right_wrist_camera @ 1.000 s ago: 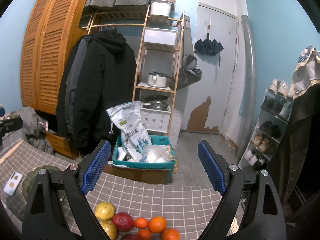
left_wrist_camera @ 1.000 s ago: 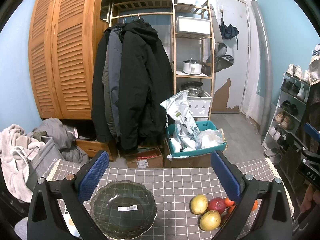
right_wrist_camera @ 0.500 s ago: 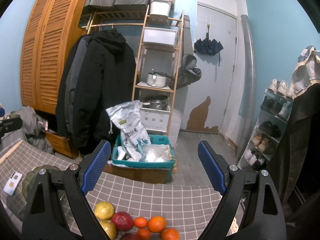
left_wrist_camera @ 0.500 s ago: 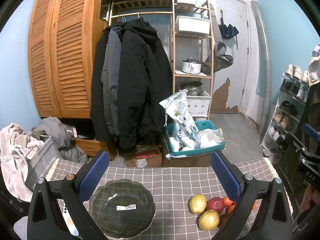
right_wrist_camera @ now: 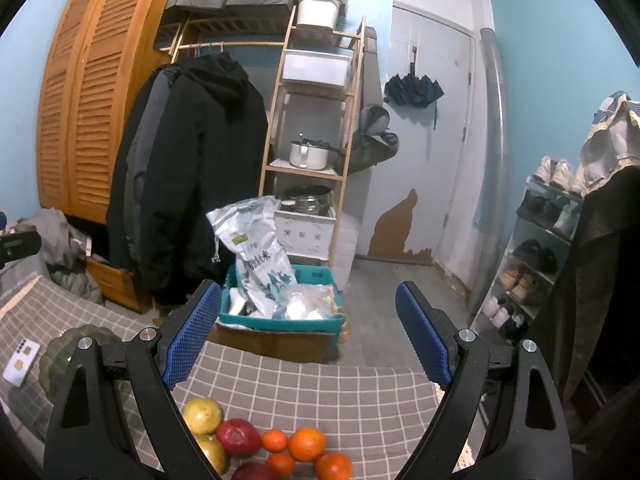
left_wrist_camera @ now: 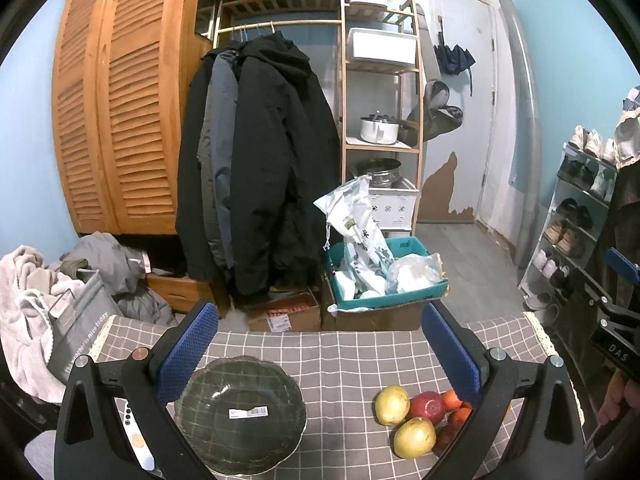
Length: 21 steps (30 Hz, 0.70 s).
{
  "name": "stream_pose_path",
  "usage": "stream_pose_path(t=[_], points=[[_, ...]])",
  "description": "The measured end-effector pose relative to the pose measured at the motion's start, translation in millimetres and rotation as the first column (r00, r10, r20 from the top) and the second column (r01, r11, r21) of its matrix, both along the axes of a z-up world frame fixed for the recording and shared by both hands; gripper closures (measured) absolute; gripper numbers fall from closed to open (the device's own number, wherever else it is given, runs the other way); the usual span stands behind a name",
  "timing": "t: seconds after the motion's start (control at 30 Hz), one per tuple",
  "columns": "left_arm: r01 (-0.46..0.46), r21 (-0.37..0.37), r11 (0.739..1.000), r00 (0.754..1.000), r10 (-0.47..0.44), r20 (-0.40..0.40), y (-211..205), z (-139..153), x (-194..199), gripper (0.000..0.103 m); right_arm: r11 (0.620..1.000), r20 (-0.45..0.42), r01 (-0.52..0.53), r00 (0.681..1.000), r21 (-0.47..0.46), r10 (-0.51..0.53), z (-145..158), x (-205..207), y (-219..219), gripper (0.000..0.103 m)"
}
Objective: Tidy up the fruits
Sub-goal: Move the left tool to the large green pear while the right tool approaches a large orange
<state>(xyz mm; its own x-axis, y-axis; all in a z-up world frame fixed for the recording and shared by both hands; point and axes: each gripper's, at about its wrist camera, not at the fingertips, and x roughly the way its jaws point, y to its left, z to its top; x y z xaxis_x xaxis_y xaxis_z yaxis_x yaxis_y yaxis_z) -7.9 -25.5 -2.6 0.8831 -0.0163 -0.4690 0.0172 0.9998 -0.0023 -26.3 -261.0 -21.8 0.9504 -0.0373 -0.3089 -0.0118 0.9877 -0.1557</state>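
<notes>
On checked tablecloth [left_wrist_camera: 340, 364]: dark glass bowl [left_wrist_camera: 240, 414] at left, fruit pile [right_wrist_camera: 264, 440] clustered at right, well apart. Left gripper [left_wrist_camera: 320, 344] above bowl side, jaws wide, empty. Right gripper [right_wrist_camera: 308, 332] above fruit, jaws wide, empty. Phone [right_wrist_camera: 21, 362] lies left of bowl.

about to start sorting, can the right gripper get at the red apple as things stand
Probably yes. The right gripper is open above the fruit pile, and the red apple lies exposed on top, though yellow fruit crowds its side.
</notes>
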Motion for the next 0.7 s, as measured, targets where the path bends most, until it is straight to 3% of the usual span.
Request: stream_pose_path(t=[0.43,0.7], points=[[0.039,0.007,0.999,0.996,-0.038,-0.086,-17,-22,17,0.000,1.000,-0.121,0.019,0.992,-0.019,-0.021,-8,12,-16,0.016],[0.099,-0.014,0.995,0.971,-0.100,-0.218,-36,-59,35,0.000,0.999,-0.270,0.036,0.962,-0.034,-0.044,-27,27,-27,0.016]])
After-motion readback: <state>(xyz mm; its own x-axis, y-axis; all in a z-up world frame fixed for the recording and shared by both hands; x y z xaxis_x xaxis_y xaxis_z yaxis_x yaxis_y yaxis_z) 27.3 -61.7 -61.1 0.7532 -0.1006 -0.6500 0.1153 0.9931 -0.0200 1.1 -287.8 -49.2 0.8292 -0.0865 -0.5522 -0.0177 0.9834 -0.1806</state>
